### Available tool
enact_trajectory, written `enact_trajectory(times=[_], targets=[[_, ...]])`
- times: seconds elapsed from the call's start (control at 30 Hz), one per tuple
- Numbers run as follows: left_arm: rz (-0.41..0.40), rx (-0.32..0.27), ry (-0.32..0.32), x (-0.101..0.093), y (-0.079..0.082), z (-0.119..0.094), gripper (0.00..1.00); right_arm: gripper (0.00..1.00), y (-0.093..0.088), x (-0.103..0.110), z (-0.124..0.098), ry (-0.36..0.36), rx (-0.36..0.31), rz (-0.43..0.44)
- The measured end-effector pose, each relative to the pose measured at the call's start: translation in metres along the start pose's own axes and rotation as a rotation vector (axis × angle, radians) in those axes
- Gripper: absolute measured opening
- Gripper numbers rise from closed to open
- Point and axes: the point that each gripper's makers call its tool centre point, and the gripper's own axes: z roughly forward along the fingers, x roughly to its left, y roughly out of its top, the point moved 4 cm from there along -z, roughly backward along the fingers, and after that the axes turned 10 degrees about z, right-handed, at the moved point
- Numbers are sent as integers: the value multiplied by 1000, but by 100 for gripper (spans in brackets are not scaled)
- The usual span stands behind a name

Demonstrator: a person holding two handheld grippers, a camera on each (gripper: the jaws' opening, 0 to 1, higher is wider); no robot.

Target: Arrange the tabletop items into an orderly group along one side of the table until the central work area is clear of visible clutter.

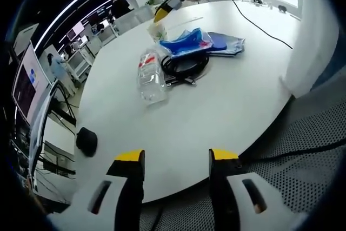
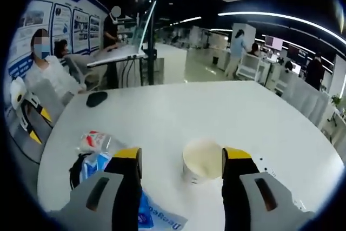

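Left gripper view. My left hand-held gripper (image 1: 175, 158) hangs at the near edge of the round white surface (image 1: 227, 106), jaws parted wide with nothing between them. From left to right: a dark mouse (image 1: 86, 140) sits alone near the rim; a clear bottle (image 1: 150, 75) lies on its side, its long axis running away from me toward the far edge; just beside it is a coil of black cable (image 1: 185, 66), which appears to touch it; over and behind the coil lie blue packets (image 1: 208, 42). The cluster sits well ahead of this hand-held gripper, slightly left of its centre line. Beyond it the cup (image 1: 157, 30) stands upright, with my right hand-held gripper (image 1: 161, 13) just above it.

Right gripper view. From left to right: the mouse (image 2: 96, 98) far across the surface (image 2: 216, 112); the bottle (image 2: 97, 142) and cable (image 2: 75, 169) at lower left; a blue packet (image 2: 154, 217) partly behind the left jaw; the cup (image 2: 202, 160), open mouth up, between the jaws. My right hand-held gripper (image 2: 181, 158) is spread wide and straddles the cup; I cannot tell whether either jaw touches it.

I judge the right hand far nearer the cup, so the cup is its piece; the coming grasp turns on the cup lying squarely between the jaws.
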Motion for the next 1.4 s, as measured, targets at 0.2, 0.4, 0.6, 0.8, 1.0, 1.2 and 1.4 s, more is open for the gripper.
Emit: enact_trajectory(times=[0.2,0.4,0.6,0.8,1.0,1.2,1.4], targets=[[0,-13,-1,-1,2,-1,47,63,-2,6,-24,-36,-15,40],[2,-38,-7,-3,7,-4,48,65,-12,14,-48,-79,-31,108],[-23,-61,-7,-1,9,-7,48,66,-29,19,-74,-117,-32,168],[-9,-86,-20,-5,14,-9,48,66,-46,17,-97,-157,-43,239],[-23,-104,-27,-6,17,-11,48,66,-60,24,-124,-199,-78,306],[-22,-121,-45,-9,20,-11,48,66,-77,37,-148,-239,-100,363],[-18,-149,-60,-12,24,-14,48,67,-92,51,-165,-256,-88,397]])
